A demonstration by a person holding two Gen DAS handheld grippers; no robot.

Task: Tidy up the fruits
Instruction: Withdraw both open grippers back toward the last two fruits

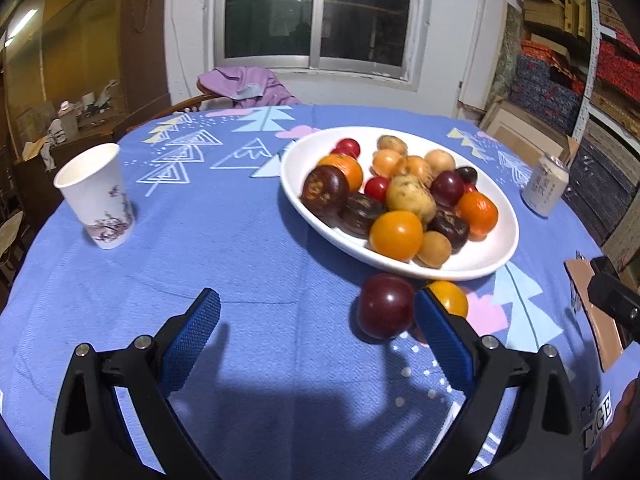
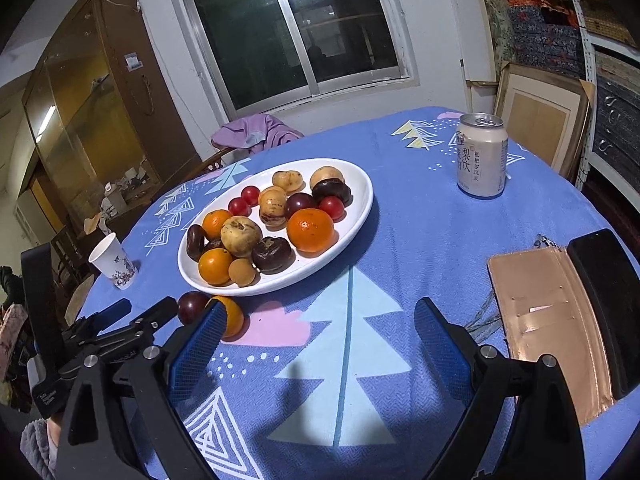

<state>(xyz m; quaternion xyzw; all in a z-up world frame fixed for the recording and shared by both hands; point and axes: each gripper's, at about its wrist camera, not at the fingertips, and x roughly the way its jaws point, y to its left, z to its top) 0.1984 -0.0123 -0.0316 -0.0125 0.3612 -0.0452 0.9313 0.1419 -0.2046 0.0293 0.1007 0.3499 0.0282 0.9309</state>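
Two fruits sit off the plate (image 1: 496, 256) on my tablecloth (image 1: 240, 240) — a dark plum (image 1: 384, 306) and an orange one (image 1: 450, 298), touching its near rim (the oval's long axis runs diagonally). Both my left gripper (image 1: 316, 328) and right gripper (image 2: 316, 336) stand wide apart, empty.

White plate (image 1: 496, 258) of fruit; 2 fruits (image 1: 384, 306) beside

A paper cup (image 1: 96, 196) with a floral print stands upright on the blue patterned cloth (image 1: 240, 220) covering the worktop. A pale drink can (image 2: 481, 155) stands upright at the far right. Near it lies an open tan wallet case (image 2: 548, 328). A purple garment (image 1: 248, 86) hangs over a chair beneath the window (image 1: 320, 12).
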